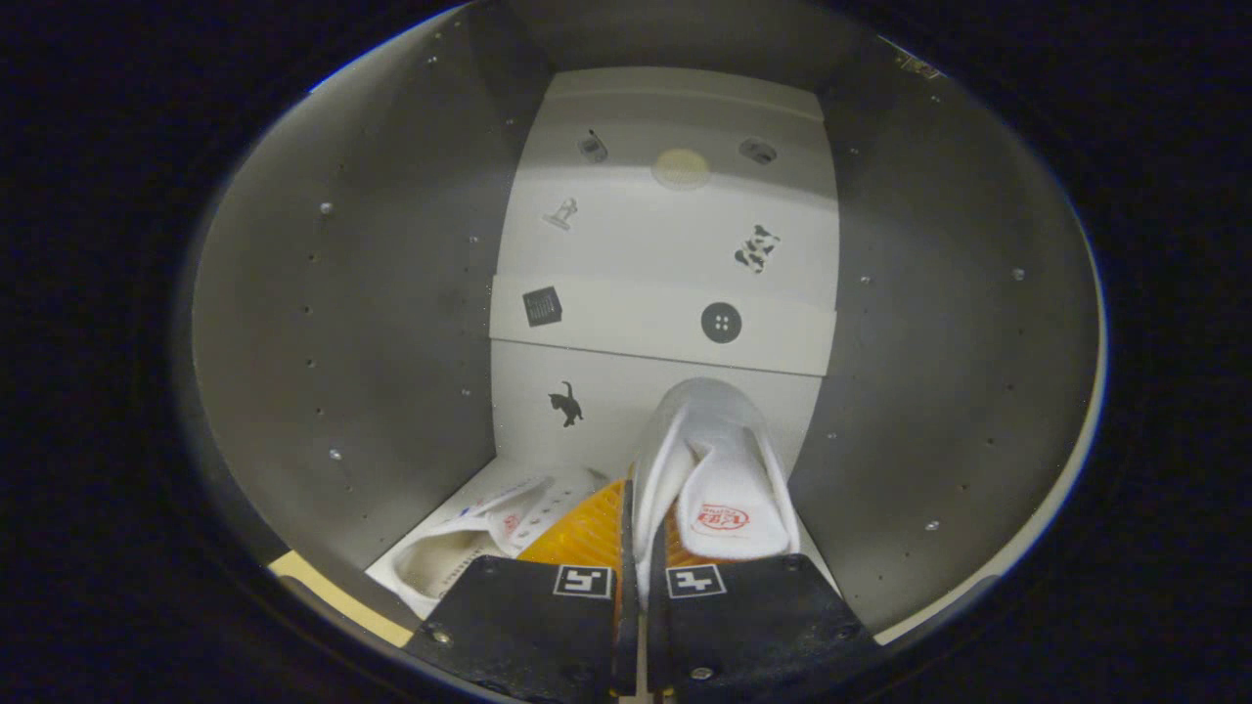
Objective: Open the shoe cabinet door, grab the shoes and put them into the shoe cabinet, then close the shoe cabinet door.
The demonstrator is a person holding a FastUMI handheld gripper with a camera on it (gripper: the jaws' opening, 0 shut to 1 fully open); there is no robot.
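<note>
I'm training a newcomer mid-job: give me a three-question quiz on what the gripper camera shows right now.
1. True or false: the gripper is shut on the white shoe's side wall.
2. Where does the second shoe lie? A) inside the shoe cabinet, left of the fingers B) on top of the held shoe
3. Fill in: the cat sticker sits on the cabinet's ____ panel.

Key: 1 true; 2 A; 3 back
</note>
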